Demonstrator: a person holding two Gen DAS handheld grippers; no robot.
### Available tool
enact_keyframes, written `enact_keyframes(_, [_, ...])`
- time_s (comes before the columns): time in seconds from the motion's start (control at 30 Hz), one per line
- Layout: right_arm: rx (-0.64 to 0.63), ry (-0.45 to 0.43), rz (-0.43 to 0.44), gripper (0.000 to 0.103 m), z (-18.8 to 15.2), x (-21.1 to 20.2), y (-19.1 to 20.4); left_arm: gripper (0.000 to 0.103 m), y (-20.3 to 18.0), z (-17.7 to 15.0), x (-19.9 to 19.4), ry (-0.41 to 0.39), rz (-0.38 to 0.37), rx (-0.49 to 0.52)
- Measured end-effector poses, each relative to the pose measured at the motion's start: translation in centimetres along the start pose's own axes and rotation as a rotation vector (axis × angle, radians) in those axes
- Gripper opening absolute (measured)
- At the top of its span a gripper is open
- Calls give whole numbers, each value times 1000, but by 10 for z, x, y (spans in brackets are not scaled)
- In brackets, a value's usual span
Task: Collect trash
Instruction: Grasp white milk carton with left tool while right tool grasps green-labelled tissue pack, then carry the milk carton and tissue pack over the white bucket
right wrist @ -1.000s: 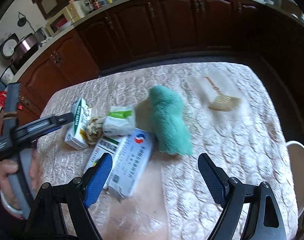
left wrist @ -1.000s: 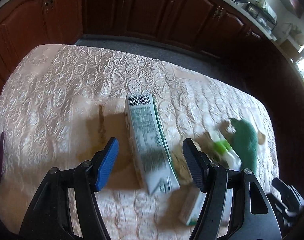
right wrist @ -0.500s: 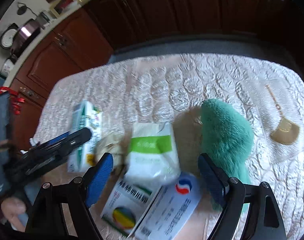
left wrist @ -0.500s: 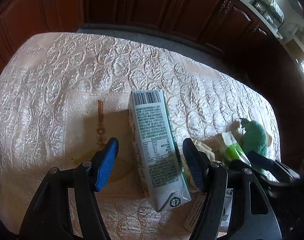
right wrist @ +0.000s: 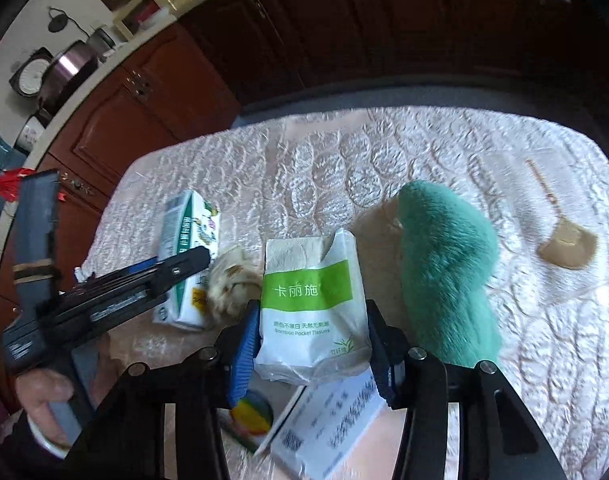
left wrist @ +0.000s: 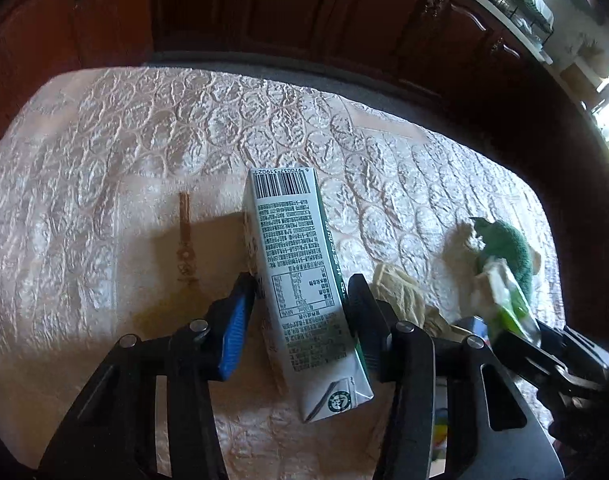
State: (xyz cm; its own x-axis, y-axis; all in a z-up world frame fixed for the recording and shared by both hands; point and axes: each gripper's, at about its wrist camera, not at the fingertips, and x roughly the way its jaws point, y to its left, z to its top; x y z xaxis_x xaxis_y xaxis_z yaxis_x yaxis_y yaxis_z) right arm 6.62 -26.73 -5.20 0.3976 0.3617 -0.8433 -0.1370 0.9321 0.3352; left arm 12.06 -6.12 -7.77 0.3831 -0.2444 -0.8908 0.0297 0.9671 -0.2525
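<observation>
The table point(left wrist: 104, 184), covered in a quilted pale cloth, carries all items. A green plush towel point(right wrist: 444, 276) lies just right of the tissue pack point(right wrist: 312, 300), near the right finger. The milk carton point(left wrist: 300, 276) lies flat, barcode end away. 2 flat printed boxes point(right wrist: 332, 412) sit under the pack. A crumpled paper wad point(right wrist: 232, 280) lies between carton and pack (touching both). The left gripper point(left wrist: 300, 308) is narrowed, both pads against the carton's sides. The right gripper point(right wrist: 312, 344) is clamped on the tissue pack.
</observation>
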Motion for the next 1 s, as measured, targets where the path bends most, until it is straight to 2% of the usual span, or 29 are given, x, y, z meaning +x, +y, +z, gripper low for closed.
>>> enact_keyframes(0.3, [-23,-85,-36,48,-31,-42,7,41,0,-17,-45,-67,-1,34])
enact_keyframes(0.63, [-7,-100,-45,48,-56,-55,9,40,-18,-47,-76,-113,-16,91])
enact_keyframes(1.0, [31,-163,-48,48,-75,-92,0,39,-48,-65,-106,-154,-63,152])
